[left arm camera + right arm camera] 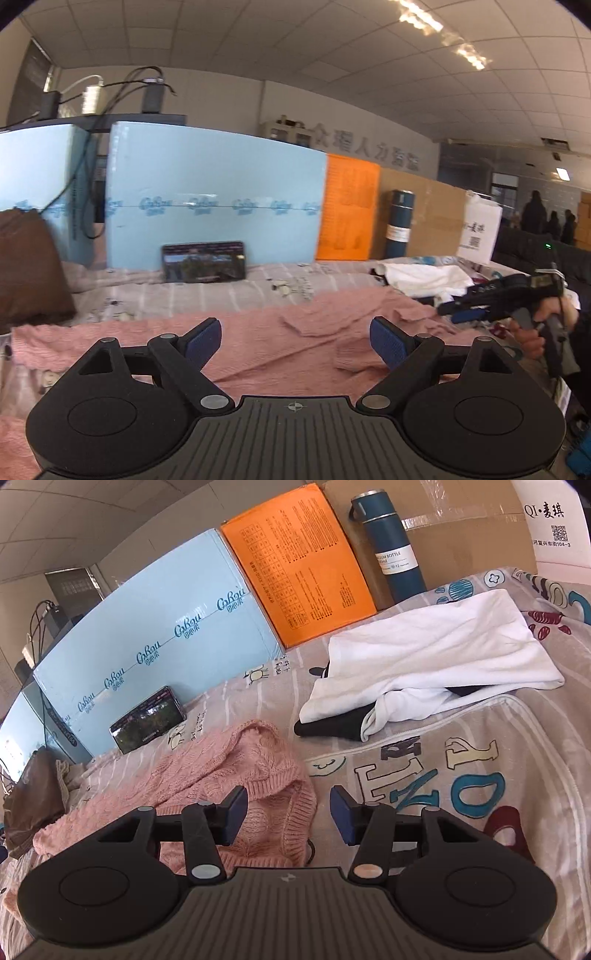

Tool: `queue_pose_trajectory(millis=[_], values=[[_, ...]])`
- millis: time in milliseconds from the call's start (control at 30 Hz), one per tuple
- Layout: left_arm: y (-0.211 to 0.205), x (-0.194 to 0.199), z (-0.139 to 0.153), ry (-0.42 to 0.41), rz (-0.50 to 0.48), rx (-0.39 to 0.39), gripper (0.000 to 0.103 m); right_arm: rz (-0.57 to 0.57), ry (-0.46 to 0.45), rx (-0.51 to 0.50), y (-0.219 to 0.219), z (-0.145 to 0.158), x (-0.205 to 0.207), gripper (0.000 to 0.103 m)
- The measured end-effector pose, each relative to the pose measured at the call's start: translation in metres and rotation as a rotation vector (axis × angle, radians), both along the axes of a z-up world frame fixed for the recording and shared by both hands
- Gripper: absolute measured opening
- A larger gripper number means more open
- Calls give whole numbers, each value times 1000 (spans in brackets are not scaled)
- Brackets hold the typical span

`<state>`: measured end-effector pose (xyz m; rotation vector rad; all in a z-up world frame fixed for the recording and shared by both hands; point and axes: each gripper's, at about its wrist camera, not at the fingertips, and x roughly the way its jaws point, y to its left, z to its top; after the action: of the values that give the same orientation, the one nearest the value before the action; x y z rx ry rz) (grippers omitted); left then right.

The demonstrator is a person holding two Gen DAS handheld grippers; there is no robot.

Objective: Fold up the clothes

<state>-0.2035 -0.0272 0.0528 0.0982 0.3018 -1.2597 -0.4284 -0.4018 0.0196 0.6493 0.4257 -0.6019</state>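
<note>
Left gripper (295, 341) hovers low over the pink knit sweater (258, 343), jaws wide apart, gripping nothing; right gripper (286, 818) (also gaping, empty) straddles the sweater's ribbed edge. One sweater, rumpled on the printed bedsheet (461, 775); one white garment (436, 653) behind

Large office-like hall: grid ceiling (332, 55), wall lettering (365, 146) (Chinese), bed sheet (461, 775) staged against cardboard (461, 542).
</note>
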Motion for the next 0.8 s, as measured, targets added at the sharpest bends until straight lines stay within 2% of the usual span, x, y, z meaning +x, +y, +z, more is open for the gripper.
queue_pose_trajectory(millis=[67,133,167,200,333,433,533,600,633,700,800], values=[[-29,-19,-8,-7,-131,51,90,13,27,10,-4,-5,14,42],[-50,-32,-19,-14,-200,107,90,59,20,-7,0,-6,23,30],[-57,-34,-25,-9,-224,135,90,76,24,-25,2,-5,26,16],[-63,-36,-30,-1,-237,160,90,79,37,-50,4,-4,29,9],[-78,-39,-49,47,-276,250,90,-3,106,-215,6,6,31,8],[-76,-36,-53,78,-282,259,90,-24,173,-284,0,8,36,8],[-74,-34,-55,91,-286,263,92,-14,225,-253,-8,-7,46,8],[-75,-33,-55,98,-287,260,92,-18,203,-231,-9,-10,43,11],[-75,-32,-55,102,-288,259,93,-25,183,-216,-9,-7,39,15],[-75,-32,-55,109,-289,256,94,-56,142,-194,-3,1,26,42],[-75,-30,-55,121,-291,251,94,-43,62,-147,17,15,-1,45]])
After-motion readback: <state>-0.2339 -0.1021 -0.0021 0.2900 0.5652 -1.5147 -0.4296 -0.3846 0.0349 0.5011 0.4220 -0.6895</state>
